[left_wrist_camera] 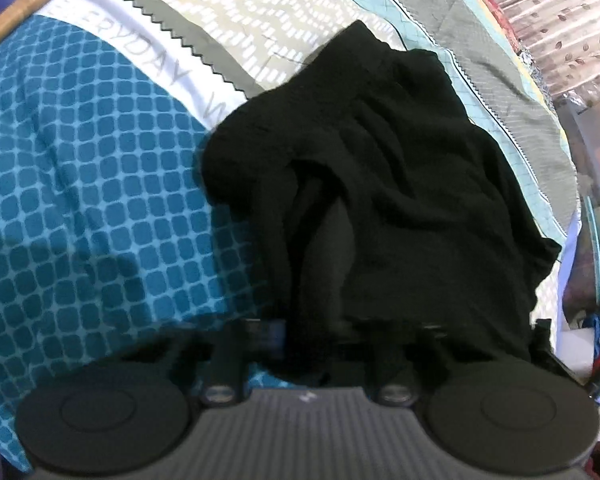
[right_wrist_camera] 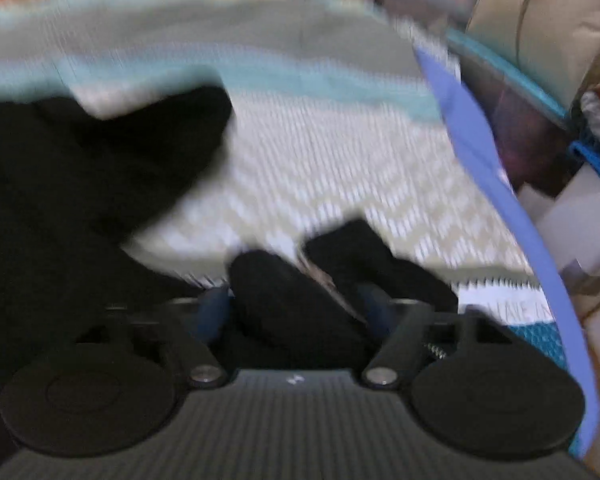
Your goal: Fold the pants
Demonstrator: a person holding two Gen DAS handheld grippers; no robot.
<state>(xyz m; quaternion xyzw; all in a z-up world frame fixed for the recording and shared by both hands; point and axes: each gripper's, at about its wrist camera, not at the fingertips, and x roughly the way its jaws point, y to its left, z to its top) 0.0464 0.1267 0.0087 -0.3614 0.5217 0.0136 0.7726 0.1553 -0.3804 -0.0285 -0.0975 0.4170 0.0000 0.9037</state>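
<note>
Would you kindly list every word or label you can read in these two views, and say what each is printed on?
"EVERYDAY": white band of the bedsheet, letters seen upside down.
A second word follows, starting "W"; the black pants hide the rest.
White strip of the sheet in the right wrist view: lettering too blurred to read.

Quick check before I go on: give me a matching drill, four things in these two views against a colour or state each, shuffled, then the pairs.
Things:
1. pants
2. bedsheet's checked panel
3. curtain
4. right tool

Colour or state:
A. teal with light grid lines
B. pale with a leaf print
C. black, bunched up on the bed
D. black cloth between its fingers, view blurred

Pairs: 1-C, 2-A, 3-B, 4-D
</note>
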